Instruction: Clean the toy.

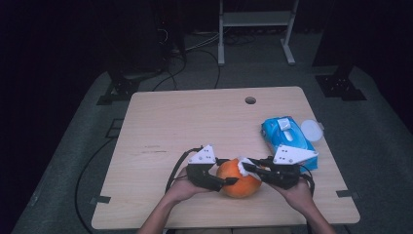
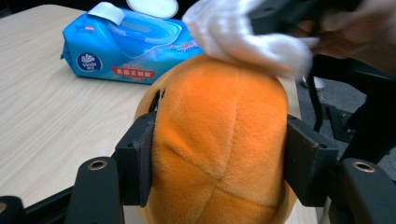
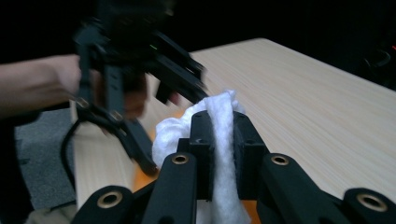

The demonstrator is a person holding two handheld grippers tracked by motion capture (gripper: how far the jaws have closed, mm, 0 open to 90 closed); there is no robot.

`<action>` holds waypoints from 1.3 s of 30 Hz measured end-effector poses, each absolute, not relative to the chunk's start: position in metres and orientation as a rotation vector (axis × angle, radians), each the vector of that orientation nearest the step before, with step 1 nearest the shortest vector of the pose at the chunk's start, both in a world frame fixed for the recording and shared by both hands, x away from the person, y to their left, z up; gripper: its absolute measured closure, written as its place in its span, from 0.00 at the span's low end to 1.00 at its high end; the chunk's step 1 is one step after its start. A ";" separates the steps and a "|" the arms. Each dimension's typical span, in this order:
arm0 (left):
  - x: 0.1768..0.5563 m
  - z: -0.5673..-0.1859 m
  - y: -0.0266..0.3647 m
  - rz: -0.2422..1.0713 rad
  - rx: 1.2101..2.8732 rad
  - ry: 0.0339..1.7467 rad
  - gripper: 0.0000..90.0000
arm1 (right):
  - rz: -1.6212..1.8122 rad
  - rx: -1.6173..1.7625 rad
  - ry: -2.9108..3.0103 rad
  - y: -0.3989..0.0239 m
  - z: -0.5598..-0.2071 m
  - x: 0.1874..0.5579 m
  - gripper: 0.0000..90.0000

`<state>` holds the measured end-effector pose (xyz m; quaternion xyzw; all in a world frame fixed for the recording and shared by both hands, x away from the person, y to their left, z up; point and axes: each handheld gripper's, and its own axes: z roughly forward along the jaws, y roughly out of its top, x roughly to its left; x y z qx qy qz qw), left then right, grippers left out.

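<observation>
I am holding the orange plush ball (image 1: 238,179) near the front edge of the desk (image 1: 170,122), right of its middle, and I am wiping its top with a white wipe (image 1: 245,165). The left tongs (image 1: 229,181) are clamping the ball: in the left gripper view both black pads are pressing into its sides (image 2: 219,140), one on each flank, and the fabric is bulging slightly around them. I am judging the ball to be light, soft and compressible, with a fuzzy, seamed cover that is giving good friction, so it is unlikely to slip; I am taking hold of it across its widest girth, low enough to leave the crown free for wiping. The right tongs (image 3: 219,140) are closed on the wipe (image 3: 219,126), which is bunching between the pads and hanging over the ball's upper surface. The wipe is limp and thin and is probably damp; I am gripping it at a folded bunch so that it is not pulling free under drag. The blue wipes pack (image 1: 288,140) is lying near the right edge of the desk, just behind the right tongs; its flap (image 2: 109,11) is standing open, and I cannot tell how much it is containing. A round white lid (image 1: 311,130) is resting beside the pack, toward the right edge.
</observation>
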<state>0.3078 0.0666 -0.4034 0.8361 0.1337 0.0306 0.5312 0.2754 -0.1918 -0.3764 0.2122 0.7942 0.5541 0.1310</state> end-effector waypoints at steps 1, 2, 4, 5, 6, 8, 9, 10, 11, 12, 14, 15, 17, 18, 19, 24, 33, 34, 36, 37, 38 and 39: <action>0.307 -0.402 0.067 0.078 1.988 0.320 0.40 | 1.601 0.593 2.309 -0.186 -0.374 0.274 0.89; 0.307 -0.401 0.069 0.081 1.978 0.320 0.40 | 1.577 0.572 2.302 -0.181 -0.372 0.272 0.89; 0.307 -0.397 0.075 0.075 1.942 0.332 0.41 | 1.580 0.573 2.289 -0.181 -0.369 0.273 0.89; 0.308 -0.395 0.077 0.079 1.934 0.334 0.41 | 1.583 0.587 2.281 -0.184 -0.369 0.275 0.89; 0.308 -0.393 0.079 0.084 1.926 0.337 0.41 | 1.576 0.610 2.273 -0.187 -0.370 0.277 0.89; 0.308 -0.390 0.082 0.095 1.929 0.339 0.41 | 1.567 0.649 2.271 -0.194 -0.375 0.281 0.89; 0.309 -0.389 0.082 0.098 1.932 0.341 0.41 | 1.549 0.660 2.276 -0.195 -0.378 0.282 0.89; 0.309 -0.390 0.082 0.099 1.932 0.344 0.41 | 1.530 0.671 2.284 -0.195 -0.380 0.282 0.89; 0.308 -0.390 0.081 0.105 1.941 0.347 0.42 | 1.526 0.681 2.291 -0.195 -0.382 0.282 0.89; 0.308 -0.391 0.079 0.119 1.965 0.340 0.42 | 1.518 0.680 2.291 -0.192 -0.383 0.282 0.89; 0.306 -0.393 0.073 0.143 2.001 0.340 0.42 | 1.536 0.658 2.298 -0.187 -0.381 0.279 0.89; 0.306 -0.394 0.071 0.140 1.999 0.342 0.42 | 1.569 0.638 2.297 -0.183 -0.379 0.278 0.89; 0.307 -0.397 0.067 0.144 2.013 0.352 0.40 | 1.548 0.614 2.299 -0.177 -0.378 0.276 0.89; 0.307 -0.400 0.066 0.147 2.020 0.363 0.38 | 1.527 0.615 2.298 -0.175 -0.380 0.275 0.89; 0.307 -0.403 0.065 0.147 2.018 0.368 0.35 | 1.507 0.626 2.301 -0.176 -0.384 0.276 0.89; 0.310 -0.407 0.067 0.135 1.994 0.360 0.13 | 1.503 0.693 2.296 -0.184 -0.400 0.279 0.89; 0.320 -0.427 0.067 0.073 2.016 0.335 0.05 | 1.503 0.760 2.265 -0.204 -0.405 0.283 0.89; 0.321 -0.429 0.066 0.065 2.012 0.332 0.05 | 1.499 0.763 2.267 -0.207 -0.406 0.284 0.89; 0.322 -0.433 0.065 0.047 1.988 0.327 0.05 | 1.493 0.773 2.264 -0.211 -0.407 0.284 0.89; 0.323 -0.435 0.064 0.043 1.980 0.322 0.05 | 1.494 0.784 2.264 -0.212 -0.407 0.284 0.89; 0.323 -0.436 0.062 0.038 1.980 0.322 0.05 | 1.494 0.784 2.265 -0.213 -0.408 0.284 0.89; 0.323 -0.436 0.061 0.036 1.979 0.327 0.05 | 1.494 0.787 2.263 -0.213 -0.408 0.284 0.89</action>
